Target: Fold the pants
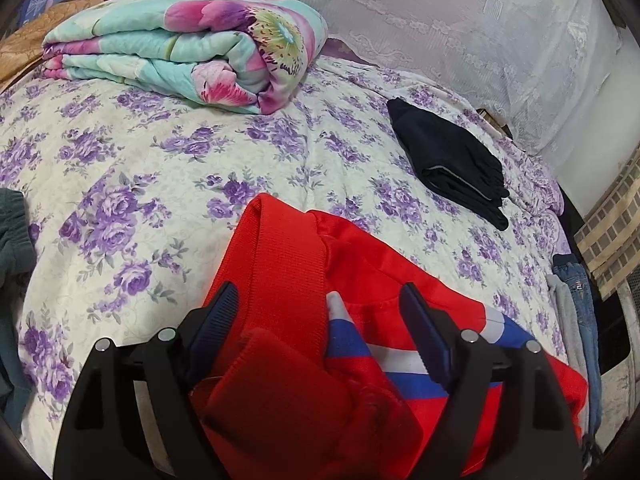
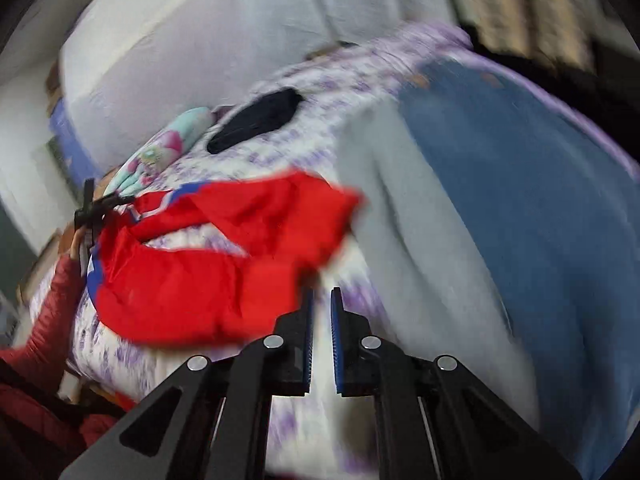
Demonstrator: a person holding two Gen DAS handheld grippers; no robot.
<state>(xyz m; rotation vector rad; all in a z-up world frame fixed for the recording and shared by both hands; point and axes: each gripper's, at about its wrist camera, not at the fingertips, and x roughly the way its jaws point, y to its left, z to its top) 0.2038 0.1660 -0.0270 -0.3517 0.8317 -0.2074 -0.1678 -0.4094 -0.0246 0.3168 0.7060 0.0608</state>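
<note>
Left wrist view: the left gripper (image 1: 320, 312) hangs low over a bed with its jaws spread wide. Red pants (image 1: 360, 280) lie on the bedspread (image 1: 160, 168), white with purple roses, and their ribbed waistband and part of a red-white-blue striped panel sit in the gap between the two dark pads (image 1: 218, 320). The pads do not press the cloth; the right-hand pad stands over the stripes, the other at the waistband's edge. Farther up the bed lies a folded floral quilt (image 1: 180, 48) in teal and pink. To the right, well apart from the red pants, sits a folded black garment (image 1: 452, 164). A grey garment (image 1: 564, 312) and blue jeans (image 1: 580, 292) lie side by side at the bed's right edge. A dark green cloth (image 1: 12, 236) shows at the left margin. Lace curtain (image 1: 440, 12) behind.

Right wrist view, heavily blurred: the right gripper (image 2: 322, 304) has its jaws nearly together, only a thin slit between the blue pads, with nothing between them. The red pants (image 2: 208, 272) lie bunched on the bedspread (image 2: 360, 92), left of and just beyond the fingertips. At their far left end sits the left gripper (image 2: 96, 208), and a red quilted sleeve (image 2: 48, 312) shows below it. The blue jeans (image 2: 520, 200) and grey garment (image 2: 400, 220) fill the right side. The black garment (image 2: 256, 120) and the quilt (image 2: 168, 148) lie beyond.
</note>
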